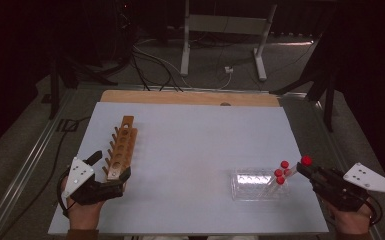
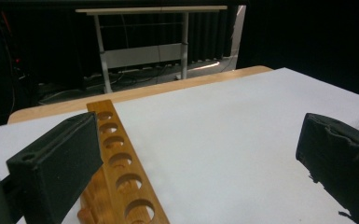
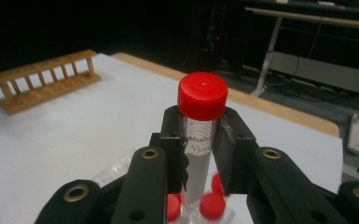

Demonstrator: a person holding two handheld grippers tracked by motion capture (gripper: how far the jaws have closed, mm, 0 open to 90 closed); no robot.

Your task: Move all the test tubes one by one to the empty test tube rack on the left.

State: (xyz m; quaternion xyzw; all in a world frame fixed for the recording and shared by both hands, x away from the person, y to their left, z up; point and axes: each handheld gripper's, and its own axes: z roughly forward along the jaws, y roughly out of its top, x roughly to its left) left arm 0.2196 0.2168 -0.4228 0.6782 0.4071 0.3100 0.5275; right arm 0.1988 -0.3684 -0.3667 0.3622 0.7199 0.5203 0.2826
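In the right gripper view, the right gripper [image 3: 199, 140] has its two black jaws closed on a clear tube [image 3: 198, 154], one pad pressing each side just below its red screw cap [image 3: 202, 95]. The tube stands upright between the jaws, the cap rising clear above their tips, with printed markings partly readable on the wall between the pads. Below the jaws, close under the tube's lower part, sit more red caps [image 3: 211, 204] of other tubes in a clear plastic rack [image 3: 116, 169], blurred at this range. Well beyond the jaw tips, across the white table surface [image 3: 74, 135], a wooden rack [image 3: 44, 86] lies on its side.

From the high view, the right gripper [image 1: 306, 165] holds its capped tube [image 1: 306, 160] just beside the clear plastic rack [image 1: 252, 185], to the outer side of the three capped tubes [image 1: 282, 171] standing at that end.

In the left gripper view, the left gripper [image 2: 200, 154] has its jaws spread wide, with nothing between them but bare white table [image 2: 224, 140]. The wooden rack [image 2: 119, 163] runs away from the camera just inside the left-hand jaw, its row of round holes facing up and unfilled; whether the jaw touches it I cannot tell. In the high view the left gripper [image 1: 111, 176] sits at the near end of the wooden rack [image 1: 121, 147], the hand [image 1: 82, 212] behind it.
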